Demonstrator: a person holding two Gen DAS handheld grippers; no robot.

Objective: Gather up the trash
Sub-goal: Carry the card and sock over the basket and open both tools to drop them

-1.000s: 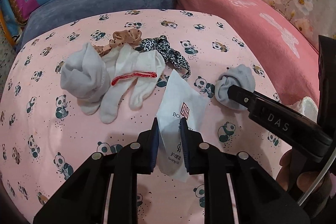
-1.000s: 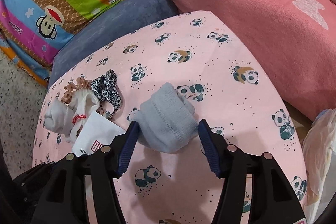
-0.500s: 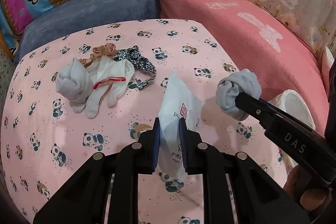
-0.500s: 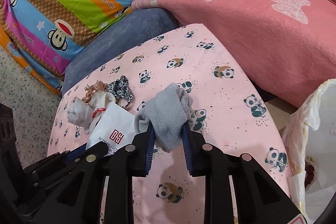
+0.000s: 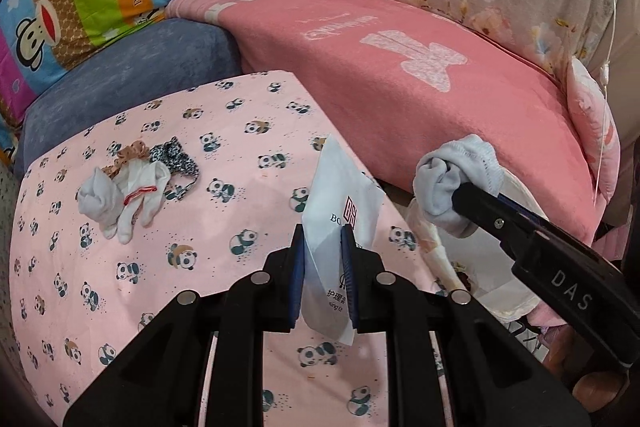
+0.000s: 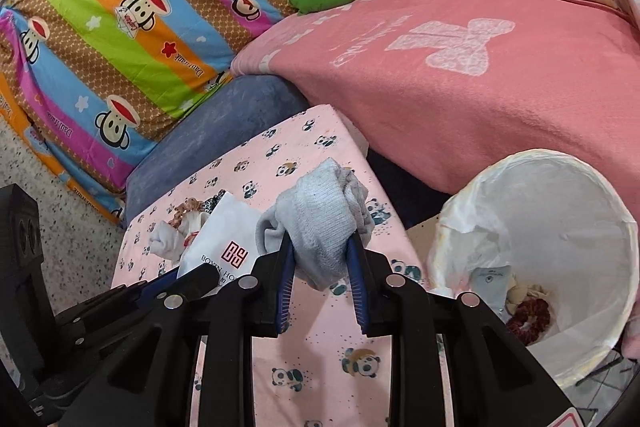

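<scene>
A: Panda-print pink bed [image 5: 240, 155], a pink blanket [image 5: 400, 83] behind it. What do the left tongs [image 5: 322, 239] hold?

B: They are clamped on a white packet [image 5: 340, 203], lifted clear of the sheet.

A: And the right tongs [image 6: 320, 247]?

B: Having just narrowed, they pinch a balled grey sock [image 6: 320, 211] (also off the bed), near a lined bin [image 6: 560, 187] at the right.

A: Left behind?

B: Socks [image 5: 120, 195] and scrunchies [image 5: 160, 155], heaped together on the sheet.
</scene>
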